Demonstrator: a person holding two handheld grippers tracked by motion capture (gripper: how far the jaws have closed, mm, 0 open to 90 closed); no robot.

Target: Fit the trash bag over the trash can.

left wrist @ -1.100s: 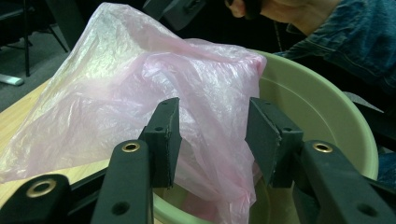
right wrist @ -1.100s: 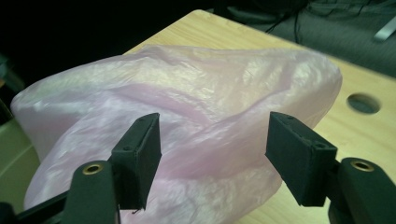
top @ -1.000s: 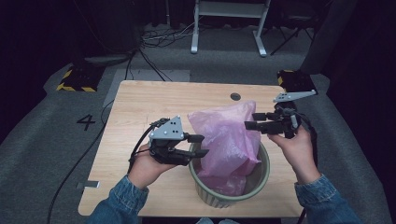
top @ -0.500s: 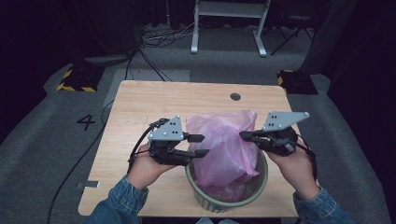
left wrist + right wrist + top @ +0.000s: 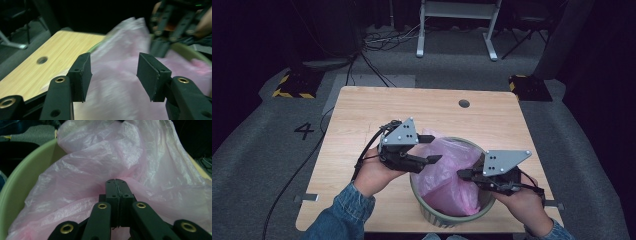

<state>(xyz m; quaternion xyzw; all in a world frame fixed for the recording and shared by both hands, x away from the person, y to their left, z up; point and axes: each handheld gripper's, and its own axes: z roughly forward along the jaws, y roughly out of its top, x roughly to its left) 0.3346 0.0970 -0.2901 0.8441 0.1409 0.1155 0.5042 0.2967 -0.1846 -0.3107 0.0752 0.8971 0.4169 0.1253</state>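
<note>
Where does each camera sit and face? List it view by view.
High view: above the table, looking down; both hands, left claw, right claw.
Left claw view: on the left claw, open, facing the pink bag.
Right claw view: on the right claw, shut against the bag, bucket beside.
Shared: bag and bucket.

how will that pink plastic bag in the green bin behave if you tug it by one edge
The pink bag is thin, see-through and creased, so it will probably go floppy and drape. It likely weighs next to nothing. The right tongs look shut on a fold, so the film may stretch or slip free of the bin.
</note>
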